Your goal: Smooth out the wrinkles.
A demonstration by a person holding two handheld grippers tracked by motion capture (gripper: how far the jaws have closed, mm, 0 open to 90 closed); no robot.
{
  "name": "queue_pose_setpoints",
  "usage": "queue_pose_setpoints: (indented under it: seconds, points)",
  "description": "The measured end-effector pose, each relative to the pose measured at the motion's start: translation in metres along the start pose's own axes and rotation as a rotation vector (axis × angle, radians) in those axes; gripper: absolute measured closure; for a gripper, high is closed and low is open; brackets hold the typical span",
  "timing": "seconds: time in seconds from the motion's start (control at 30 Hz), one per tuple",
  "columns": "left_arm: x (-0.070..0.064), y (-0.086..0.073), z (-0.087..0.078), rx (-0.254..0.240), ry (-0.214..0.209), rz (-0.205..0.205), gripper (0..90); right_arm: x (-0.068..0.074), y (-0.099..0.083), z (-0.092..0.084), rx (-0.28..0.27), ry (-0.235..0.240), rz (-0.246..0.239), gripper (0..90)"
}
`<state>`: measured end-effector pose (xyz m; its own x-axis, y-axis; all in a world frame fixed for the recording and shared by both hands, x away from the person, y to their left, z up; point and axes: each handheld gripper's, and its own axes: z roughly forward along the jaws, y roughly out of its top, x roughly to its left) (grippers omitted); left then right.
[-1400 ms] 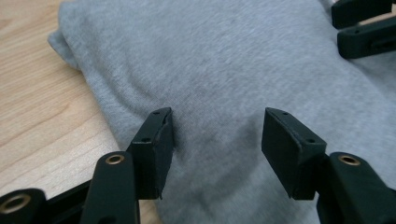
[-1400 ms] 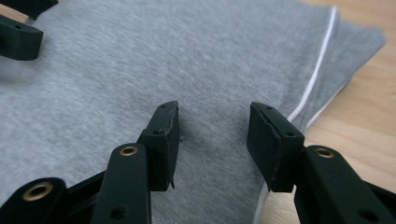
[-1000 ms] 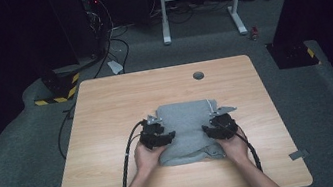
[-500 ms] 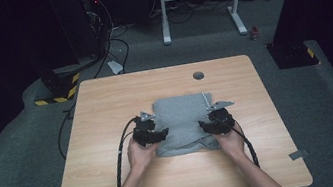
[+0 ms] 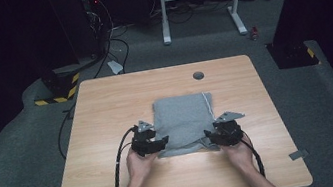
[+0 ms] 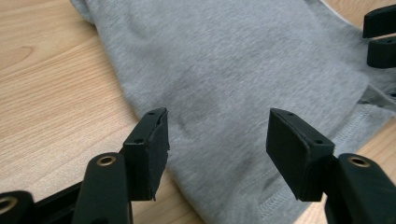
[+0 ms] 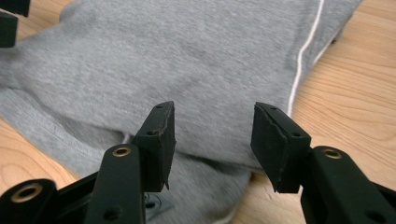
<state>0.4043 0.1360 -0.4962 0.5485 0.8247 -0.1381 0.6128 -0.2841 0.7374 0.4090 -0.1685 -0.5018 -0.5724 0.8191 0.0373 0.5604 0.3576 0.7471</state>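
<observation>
- Since the earlier frames, both hands have drawn back toward the person's edge of the tabletop [image 5: 105, 103], and the grey garment [image 5: 184, 121], bunched up a second ago, now lies as a neat folded rectangle.
- Both pairs of jaws have just been opening further; nothing sits between them now.
- Left gripper [image 5: 155, 145] hovers at the garment's near left corner, jaws wide apart over the cloth [image 6: 243, 84], pressing on nothing.
- Right gripper [image 5: 214, 136] hovers at the near right corner, jaws likewise apart over the fabric [image 7: 187, 60], holding nothing.
- Folded, the garment lies in the middle of the tabletop, its long axis running from the person's side toward the far edge, with a thin white stripe [image 5: 206, 105] along its right side.
- At the near edge a lower layer with a stitched hem [image 7: 56, 135] pokes out from under the fold.
- Beyond the garment, a round grey grommet [image 5: 198, 75] sits near the far edge, well apart from the cloth.
- Nothing lies between the grippers and the garment.
</observation>
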Motion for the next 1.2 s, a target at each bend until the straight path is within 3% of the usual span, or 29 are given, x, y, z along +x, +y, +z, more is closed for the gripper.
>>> queue_pose_setpoints:
  seconds: [0.23,0.4,0.47,0.77,0.87,0.97,1.07,1.2]
  points:
    - [-0.007,-0.02,0.0,0.034,0.012,0.034,39.4,0.003,-0.019,-0.005,0.031,-0.044,-0.038,48.4]
    - [0.0,-0.031,-0.003,0.038,0.025,0.005,39.8,-0.003,-0.027,-0.006,0.049,-0.049,-0.026,48.2]
    - [0.002,-0.029,-0.015,-0.014,0.005,-0.009,40.6,-0.005,-0.024,-0.014,0.013,-0.041,-0.003,48.5]
    - [0.011,-0.02,-0.038,-0.12,0.006,-0.047,39.7,-0.015,-0.016,-0.033,-0.069,-0.033,0.051,48.4]
    - [0.012,-0.015,-0.045,-0.127,0.013,-0.041,41.1,-0.021,-0.011,-0.044,-0.129,-0.014,0.067,46.4]
    - [0.015,-0.008,-0.051,-0.127,0.04,-0.02,41.0,-0.024,-0.006,-0.048,-0.144,-0.011,0.06,45.5]
    - [0.018,-0.001,-0.065,-0.173,0.043,-0.036,40.0,-0.028,-0.004,-0.062,-0.176,-0.005,0.076,44.2]
    - [0.022,0.0,-0.07,-0.19,0.047,-0.051,39.8,-0.033,-0.004,-0.071,-0.196,-0.017,0.081,43.5]
